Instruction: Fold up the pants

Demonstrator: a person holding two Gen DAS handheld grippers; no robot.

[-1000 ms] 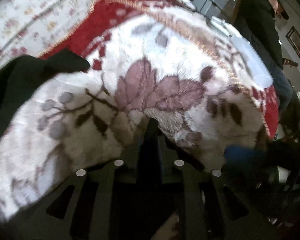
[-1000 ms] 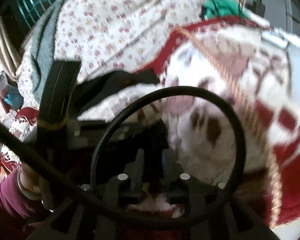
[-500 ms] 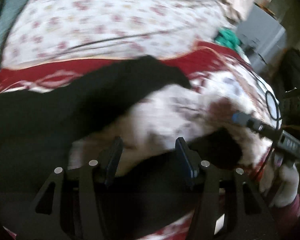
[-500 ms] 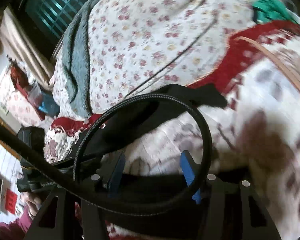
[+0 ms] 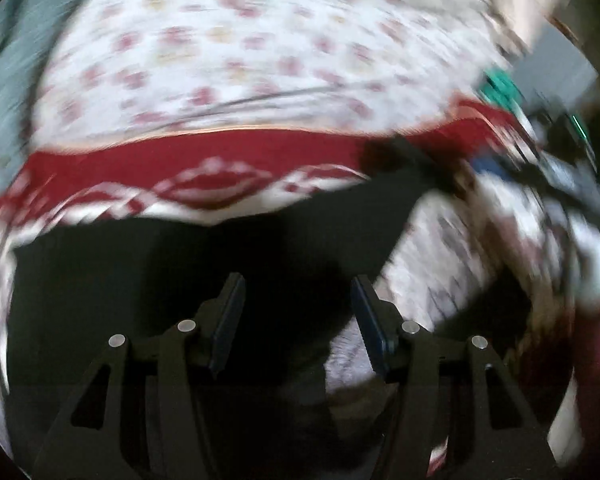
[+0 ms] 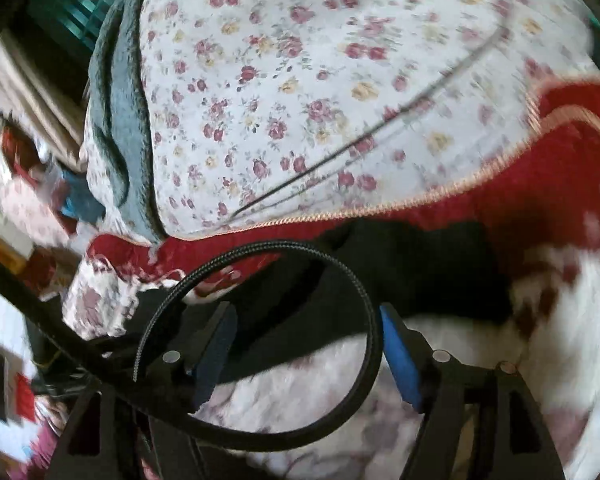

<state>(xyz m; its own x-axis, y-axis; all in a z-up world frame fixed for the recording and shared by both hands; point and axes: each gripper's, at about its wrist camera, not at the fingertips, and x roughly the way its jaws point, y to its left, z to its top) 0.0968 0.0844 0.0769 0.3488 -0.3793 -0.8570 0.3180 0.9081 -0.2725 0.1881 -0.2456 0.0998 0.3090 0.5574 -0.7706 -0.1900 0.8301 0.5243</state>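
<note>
The black pants [image 5: 172,276] lie on a red-and-white floral blanket [image 5: 204,176]. In the left wrist view they fill the lower middle, with one part running up to the right. My left gripper [image 5: 298,284] is open and empty, just above the black cloth. In the right wrist view the pants [image 6: 416,268] lie across the blanket [image 6: 572,320] ahead of my right gripper [image 6: 308,316], which is open and empty. A black cable loop [image 6: 364,296] hangs in front of its fingers.
A white flowered sheet [image 6: 300,92] covers the bed beyond the blanket. A grey-green blanket [image 6: 120,120] lies at its left edge. Cluttered shelves and boxes [image 6: 24,200] stand at the far left. The other gripper [image 5: 560,168] shows at the right of the left wrist view.
Both grippers have opened; a second ago they were shut. Both views have swung away from the blanket's middle toward the pants and the flowered sheet. The left view is blurred by motion.
</note>
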